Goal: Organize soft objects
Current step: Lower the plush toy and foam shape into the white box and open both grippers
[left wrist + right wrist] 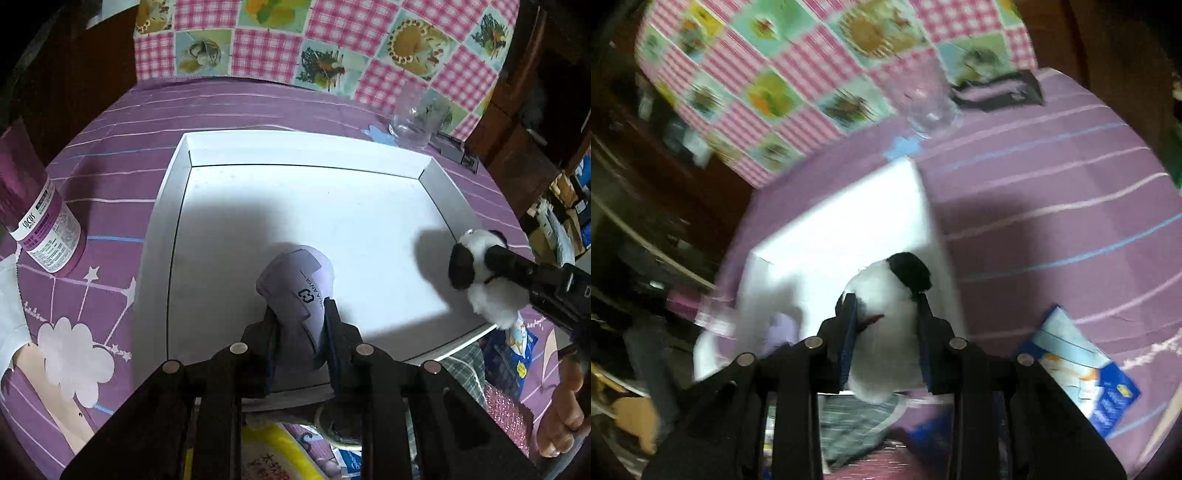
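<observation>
We hold sock point(295, 291) pinched in left claw point(299, 332) over white box point(177, 206); plush toy point(886, 306) pinched in right claw point(886, 332) at box's 3 o'clock rim. Lower both well inside before letting go, toy clear of rim.

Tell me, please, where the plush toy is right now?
The plush toy is clamped in the right gripper, hanging over the right edge of the white box, right of the purple sock.

Smooth matt white box point(306, 155) on striped purple cloth point(122, 122); lilac knit fabric sock point(295, 284), fluffy black-and-white plush toy point(886, 295), clear glossy glass point(417, 118) (gingham cloth point(332, 40) behind), glossy labelled canister point(44, 221)
</observation>
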A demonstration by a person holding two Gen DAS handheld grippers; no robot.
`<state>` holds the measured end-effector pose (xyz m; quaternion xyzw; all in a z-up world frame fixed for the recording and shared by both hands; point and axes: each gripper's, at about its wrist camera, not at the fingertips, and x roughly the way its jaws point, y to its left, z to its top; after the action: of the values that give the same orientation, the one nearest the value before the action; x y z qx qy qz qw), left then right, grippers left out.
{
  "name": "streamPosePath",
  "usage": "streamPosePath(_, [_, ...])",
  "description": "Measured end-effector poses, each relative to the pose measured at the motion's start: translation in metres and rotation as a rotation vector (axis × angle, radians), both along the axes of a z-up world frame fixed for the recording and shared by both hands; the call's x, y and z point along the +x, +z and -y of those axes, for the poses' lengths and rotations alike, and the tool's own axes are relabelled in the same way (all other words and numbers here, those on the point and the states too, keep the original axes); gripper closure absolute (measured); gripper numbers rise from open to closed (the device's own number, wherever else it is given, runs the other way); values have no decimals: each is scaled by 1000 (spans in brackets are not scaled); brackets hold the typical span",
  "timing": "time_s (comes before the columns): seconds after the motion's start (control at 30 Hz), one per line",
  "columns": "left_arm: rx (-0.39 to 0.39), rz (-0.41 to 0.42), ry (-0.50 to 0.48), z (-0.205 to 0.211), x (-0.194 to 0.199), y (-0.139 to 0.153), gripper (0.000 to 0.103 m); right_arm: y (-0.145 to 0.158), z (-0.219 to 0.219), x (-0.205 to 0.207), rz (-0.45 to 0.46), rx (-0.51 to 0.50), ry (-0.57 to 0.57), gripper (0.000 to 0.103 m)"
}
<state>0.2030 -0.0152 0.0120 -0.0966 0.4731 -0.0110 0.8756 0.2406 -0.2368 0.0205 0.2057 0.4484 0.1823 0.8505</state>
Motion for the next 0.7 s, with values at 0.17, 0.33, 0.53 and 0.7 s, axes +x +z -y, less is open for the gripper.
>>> streamPosePath(0.17, [-44, -10, -34, -1, -4, 2, 79, -4, -1, 0, -19, -1, 17, 67])
streamPosePath(0.33, [25, 18, -45, 9, -6, 9, 59, 2, 5, -4, -5, 40, -20, 64])
streamPosePath(0.53, [32, 154, -56, 14, -18, 37, 49, 32, 16, -21, 124, 60, -57, 35])
streamPosePath(0.7, [69, 258, 0, 12, -33, 61, 45, 49, 8, -31, 159, 16, -14, 33])
